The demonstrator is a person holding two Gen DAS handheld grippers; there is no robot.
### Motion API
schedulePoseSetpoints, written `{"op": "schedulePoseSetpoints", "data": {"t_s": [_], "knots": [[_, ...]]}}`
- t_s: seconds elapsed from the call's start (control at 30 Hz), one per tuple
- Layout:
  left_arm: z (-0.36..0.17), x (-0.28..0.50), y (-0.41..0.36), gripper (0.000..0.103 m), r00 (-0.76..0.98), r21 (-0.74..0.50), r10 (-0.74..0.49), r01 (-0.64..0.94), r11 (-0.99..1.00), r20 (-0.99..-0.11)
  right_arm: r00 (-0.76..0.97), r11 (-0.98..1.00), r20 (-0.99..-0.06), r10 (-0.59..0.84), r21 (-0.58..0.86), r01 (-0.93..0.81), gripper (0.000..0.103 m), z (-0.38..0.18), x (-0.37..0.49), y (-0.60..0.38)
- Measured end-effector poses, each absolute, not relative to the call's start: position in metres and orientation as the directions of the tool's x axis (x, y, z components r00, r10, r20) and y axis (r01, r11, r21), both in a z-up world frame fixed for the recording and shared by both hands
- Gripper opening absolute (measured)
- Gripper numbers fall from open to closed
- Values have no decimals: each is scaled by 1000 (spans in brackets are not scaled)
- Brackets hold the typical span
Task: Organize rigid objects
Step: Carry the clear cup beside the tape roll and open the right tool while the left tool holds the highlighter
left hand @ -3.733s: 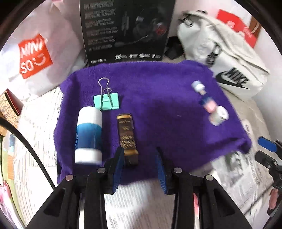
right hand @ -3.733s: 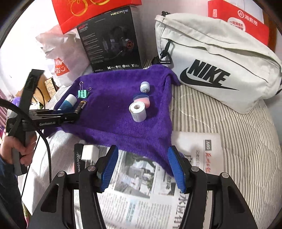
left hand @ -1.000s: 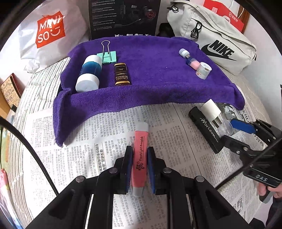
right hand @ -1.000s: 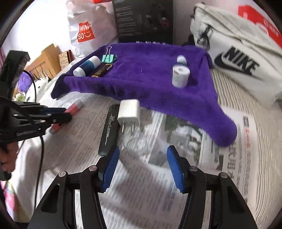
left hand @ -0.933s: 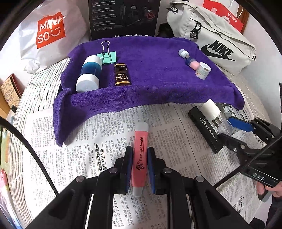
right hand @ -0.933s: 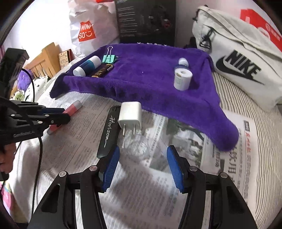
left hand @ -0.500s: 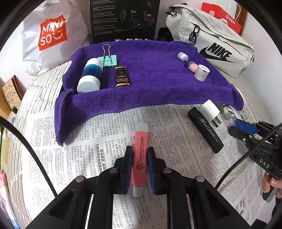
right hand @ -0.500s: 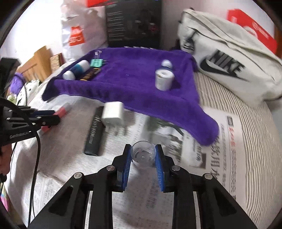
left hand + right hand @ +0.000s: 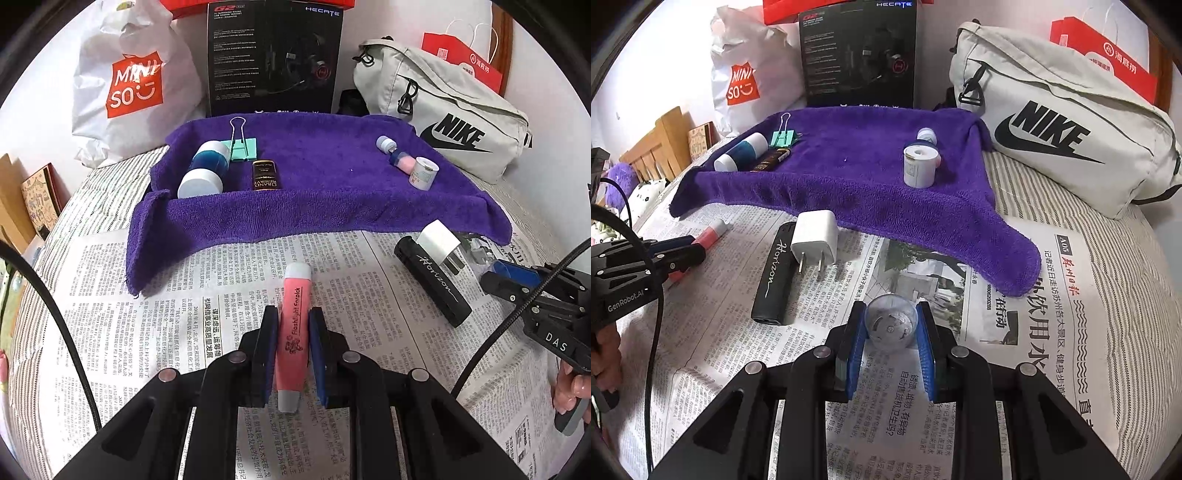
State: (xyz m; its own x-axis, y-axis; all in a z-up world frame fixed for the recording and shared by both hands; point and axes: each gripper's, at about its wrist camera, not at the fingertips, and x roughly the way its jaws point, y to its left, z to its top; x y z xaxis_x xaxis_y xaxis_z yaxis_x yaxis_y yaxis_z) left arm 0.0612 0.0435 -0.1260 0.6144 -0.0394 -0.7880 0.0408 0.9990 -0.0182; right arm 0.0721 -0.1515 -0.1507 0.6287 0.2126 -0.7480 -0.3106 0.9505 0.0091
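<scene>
Left gripper [image 9: 291,332] clamped on pink plastic highlighter tube [image 9: 293,325], long axis in line with fingers, cap aimed at purple towel [image 9: 332,206].

Right gripper [image 9: 891,325] clamped on small clear plastic cup [image 9: 891,322] over newspaper [image 9: 1015,332], just off towel's near right corner.

Towel lies straight ahead of both; right gripper looks nearer.

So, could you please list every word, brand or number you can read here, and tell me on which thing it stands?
"MINI SO": white plastic bag
"HECATE", "G2": black box; small print unreadable
"NIKE": grey bag
"Horizon": black case
"Flashlight", second word unclear: pink tube
"GRAND RESERVE", upside down: dark bottle
"GenRobot.AI": left gripper
"DAS": right gripper
"A05": newspaper; Chinese headlines unread, body text too small
</scene>
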Motion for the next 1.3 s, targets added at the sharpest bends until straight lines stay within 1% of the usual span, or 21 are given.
{"op": "schedulePoseSetpoints", "data": {"t_s": [0.33, 0.67, 0.87, 0.97, 1.07, 1.3], "knots": [[-127, 61, 41, 18, 615, 2, -24, 41, 999, -788, 633, 951, -749, 196, -13, -310, 27, -151, 72, -150], [-127, 60, 44, 16, 614, -51, -64, 38, 998, -787, 629, 950, -748, 212, 8, -311, 27, -151, 73, -151], [-127, 59, 43, 17, 614, -27, -44, 38, 999, -788, 627, 950, -747, 220, 18, -312, 27, -151, 73, -152], [-127, 60, 44, 16, 612, -41, -58, 41, 998, -789, 624, 949, -746, 230, 31, -313, 27, -150, 73, -154], [-125, 61, 43, 16, 598, -25, -57, 61, 998, -799, 619, 947, -742, 258, 66, -315, 27, -150, 73, -159], [-118, 60, 47, 16, 566, -55, -79, 60, 997, -821, 614, 945, -736, 285, 108, -309, 27, -138, 62, -172]]}}
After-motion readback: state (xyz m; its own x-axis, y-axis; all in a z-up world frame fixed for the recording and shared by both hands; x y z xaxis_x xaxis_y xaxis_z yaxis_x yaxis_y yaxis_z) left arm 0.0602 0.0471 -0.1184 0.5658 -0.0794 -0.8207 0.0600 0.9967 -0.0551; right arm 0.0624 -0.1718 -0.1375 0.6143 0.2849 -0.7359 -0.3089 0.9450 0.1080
